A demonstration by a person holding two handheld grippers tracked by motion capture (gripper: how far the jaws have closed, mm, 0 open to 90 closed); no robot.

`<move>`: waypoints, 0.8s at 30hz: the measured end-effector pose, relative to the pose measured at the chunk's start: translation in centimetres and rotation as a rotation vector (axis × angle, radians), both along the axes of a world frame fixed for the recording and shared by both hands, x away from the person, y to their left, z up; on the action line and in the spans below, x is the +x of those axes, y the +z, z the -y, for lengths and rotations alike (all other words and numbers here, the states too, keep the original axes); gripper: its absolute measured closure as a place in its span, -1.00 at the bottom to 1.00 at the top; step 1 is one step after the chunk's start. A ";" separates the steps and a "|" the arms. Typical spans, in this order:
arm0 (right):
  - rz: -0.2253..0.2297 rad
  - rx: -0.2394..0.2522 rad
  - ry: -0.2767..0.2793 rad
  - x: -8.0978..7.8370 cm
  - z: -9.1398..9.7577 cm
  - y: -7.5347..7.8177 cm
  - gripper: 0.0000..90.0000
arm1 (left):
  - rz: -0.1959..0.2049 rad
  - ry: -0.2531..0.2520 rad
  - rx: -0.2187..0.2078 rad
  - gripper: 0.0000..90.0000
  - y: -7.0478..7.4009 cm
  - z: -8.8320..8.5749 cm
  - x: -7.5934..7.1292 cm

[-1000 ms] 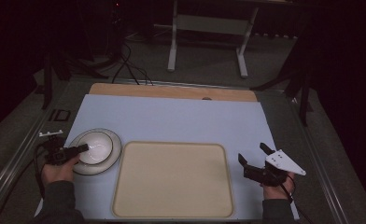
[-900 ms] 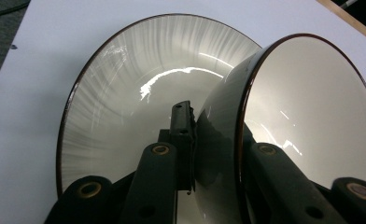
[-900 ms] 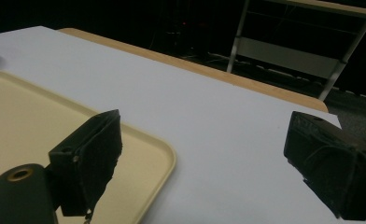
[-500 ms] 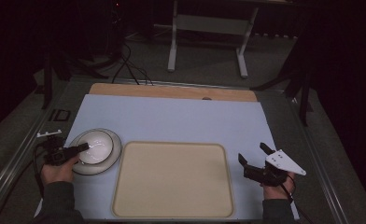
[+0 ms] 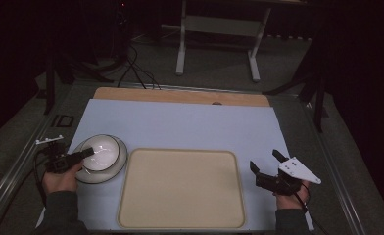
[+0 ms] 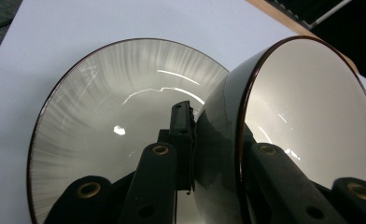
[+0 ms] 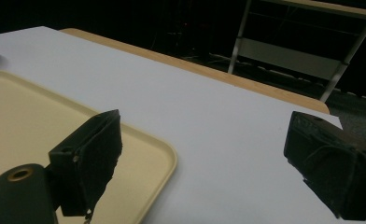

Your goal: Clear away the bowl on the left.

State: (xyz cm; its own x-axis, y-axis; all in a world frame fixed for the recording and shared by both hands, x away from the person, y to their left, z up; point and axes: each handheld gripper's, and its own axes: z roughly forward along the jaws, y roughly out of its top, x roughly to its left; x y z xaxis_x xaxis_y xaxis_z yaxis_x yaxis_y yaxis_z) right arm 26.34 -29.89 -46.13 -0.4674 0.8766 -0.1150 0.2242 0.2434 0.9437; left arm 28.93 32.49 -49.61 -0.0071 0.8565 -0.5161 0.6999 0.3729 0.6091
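Left gripper (image 5: 86, 153): held in the person's left hand (image 5: 61, 177) at the left edge of the table; its jaws are clamped on the wall of the bowl, one jaw inside and one outside, as the left gripper view shows.
Bowl (image 5: 101, 153): white inside with a dark rim and dark outer wall; it sits over the plate near the table's left side, just left of the tray. In the left gripper view (image 6: 307, 121) it is tilted, its opening turned to that view's right.
Plate (image 5: 120, 161): round, pale with a dark rim, lying on the white mat under the bowl; its streaked glaze shows in the left gripper view (image 6: 125, 98).
Tray (image 5: 180, 188): cream, rectangular with rounded corners, in the middle of the near side of the table.
Right gripper (image 5: 264, 162): held in the person's right hand (image 5: 290, 191) right of the tray, apart from it; its jaws stand wide apart with nothing between them.
Mat (image 5: 190, 122): white sheet covering the wooden table (image 5: 180, 95).
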 end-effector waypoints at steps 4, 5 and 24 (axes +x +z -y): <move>0.001 0.000 0.001 0.0 0.0 0.0 -0.76 | 0.016 -0.002 -0.012 0.77 0.3 0.2 -0.1; 0.001 0.000 0.001 0.0 0.0 0.0 -0.76 | 0.016 -0.002 -0.012 0.77 0.3 0.2 -0.1; 0.002 0.001 0.001 0.0 0.0 0.0 -0.76 | 0.057 -0.024 -0.038 0.76 1.3 0.9 -0.5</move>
State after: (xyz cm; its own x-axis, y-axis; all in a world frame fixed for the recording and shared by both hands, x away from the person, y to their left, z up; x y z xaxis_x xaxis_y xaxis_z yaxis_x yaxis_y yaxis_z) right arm 26.33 -29.89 -46.10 -0.4680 0.8763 -0.1148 0.2218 0.2422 0.9445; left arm 28.41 31.58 -48.32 0.0431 0.8358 -0.5474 0.6734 0.3804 0.6339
